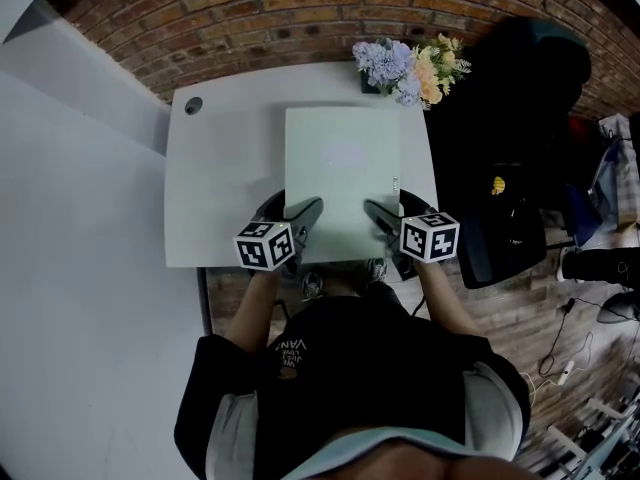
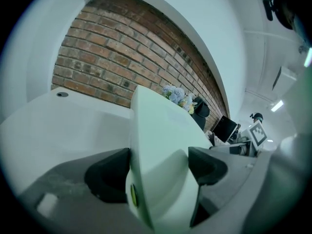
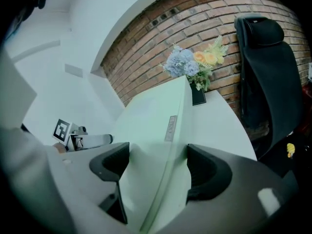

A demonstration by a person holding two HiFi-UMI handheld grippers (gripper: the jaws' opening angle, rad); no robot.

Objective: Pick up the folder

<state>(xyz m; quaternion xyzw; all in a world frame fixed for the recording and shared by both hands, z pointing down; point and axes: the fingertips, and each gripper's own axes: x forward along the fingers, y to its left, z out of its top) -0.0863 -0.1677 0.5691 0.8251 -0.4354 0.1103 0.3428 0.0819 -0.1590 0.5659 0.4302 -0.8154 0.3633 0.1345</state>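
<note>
A pale green folder (image 1: 342,168) lies lengthwise on the white table (image 1: 225,188), its near edge toward me. My left gripper (image 1: 305,210) holds the near left corner and my right gripper (image 1: 378,211) holds the near right corner. In the left gripper view the folder (image 2: 156,130) fills the gap between the two dark jaws of the left gripper (image 2: 159,167). In the right gripper view the folder's (image 3: 151,126) labelled spine edge sits between the jaws of the right gripper (image 3: 158,167). Whether the folder is off the table is unclear.
A bunch of flowers (image 1: 410,66) stands at the table's far right corner, just beyond the folder. A black office chair (image 1: 500,168) is close on the right. A cable hole (image 1: 193,106) is at the far left corner. A brick wall runs behind.
</note>
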